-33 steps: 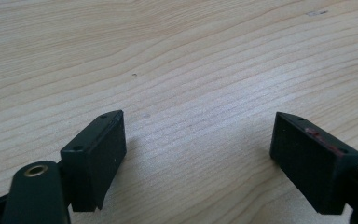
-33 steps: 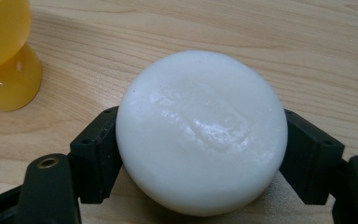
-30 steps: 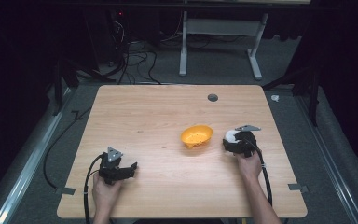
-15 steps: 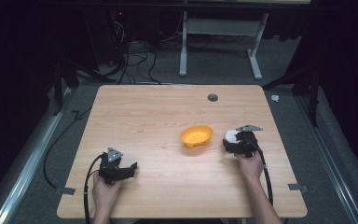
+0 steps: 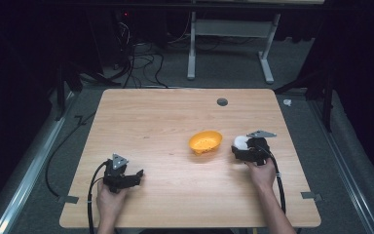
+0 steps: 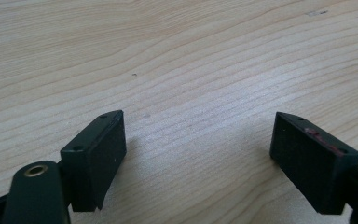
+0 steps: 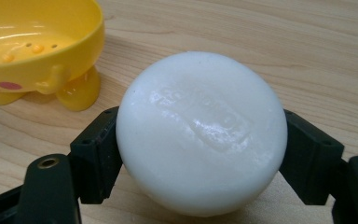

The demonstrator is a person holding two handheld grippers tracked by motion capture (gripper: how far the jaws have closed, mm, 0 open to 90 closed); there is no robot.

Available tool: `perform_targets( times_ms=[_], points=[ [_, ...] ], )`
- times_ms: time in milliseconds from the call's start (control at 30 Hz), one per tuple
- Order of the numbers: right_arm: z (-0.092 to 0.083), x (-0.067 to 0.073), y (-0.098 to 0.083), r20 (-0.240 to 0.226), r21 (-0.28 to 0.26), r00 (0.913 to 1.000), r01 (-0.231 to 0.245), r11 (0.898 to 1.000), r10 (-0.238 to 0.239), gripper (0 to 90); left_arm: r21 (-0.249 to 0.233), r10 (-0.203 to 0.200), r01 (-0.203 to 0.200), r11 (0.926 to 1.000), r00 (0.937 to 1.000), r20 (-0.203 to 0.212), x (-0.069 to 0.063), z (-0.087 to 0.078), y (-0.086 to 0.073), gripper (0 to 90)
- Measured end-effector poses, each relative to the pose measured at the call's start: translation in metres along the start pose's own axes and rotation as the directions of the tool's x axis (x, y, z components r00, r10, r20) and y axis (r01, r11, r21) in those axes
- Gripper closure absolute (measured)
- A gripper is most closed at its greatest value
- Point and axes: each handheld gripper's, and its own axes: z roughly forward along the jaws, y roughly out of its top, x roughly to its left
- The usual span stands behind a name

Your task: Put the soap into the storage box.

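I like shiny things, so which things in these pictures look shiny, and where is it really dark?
Right gripper view: the white soap and yellow dish show shiny glare. High view: the table is lit, the room around it very dark. Left gripper view: soft shadows under the jaws.

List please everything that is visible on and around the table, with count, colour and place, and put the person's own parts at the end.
Table: 1, light wood, centre of the high view.
Soap dish: 1, yellow with small feet, right of the table's middle, standing upright.
Soap bar: 1, white, round, between the jaws of the right gripper, beside the dish and apart from it.
Grommet: 1, dark grey, near the table's far edge.
Desk frame: 1, white, on the floor beyond the table.
Floor cables: several, black, beyond the far left corner.
Left gripper: 1, black, near left of the table, jaws apart over bare wood.
Right gripper: 1, black, jaws closed on the soap.
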Motion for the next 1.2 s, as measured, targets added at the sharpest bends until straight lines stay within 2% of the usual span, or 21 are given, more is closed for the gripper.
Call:
perform_targets(
  times_ms=[633,1000,1200],
  points=[
    [-0.016,0.007,0.004,-0.036,-0.022,0.999,0.025,0.999,-0.025,24.7,0.0,0.0,0.0,1.0,1.0,0.0,0.0,0.0,0.0,19.0],
    [-0.025,0.016,0.014,-0.06,-0.036,0.9965,0.056,0.998,-0.058,24.7,0.0,0.0,0.0,1.0,1.0,0.0,0.0,0.0,0.0,19.0],
    [-0.029,0.02,0.02,-0.085,-0.05,0.9948,0.051,0.997,-0.055,24.7,0.001,0.0,0.0,1.0,1.0,0.0,0.0,0.0,0.0,19.0]
  ],
)
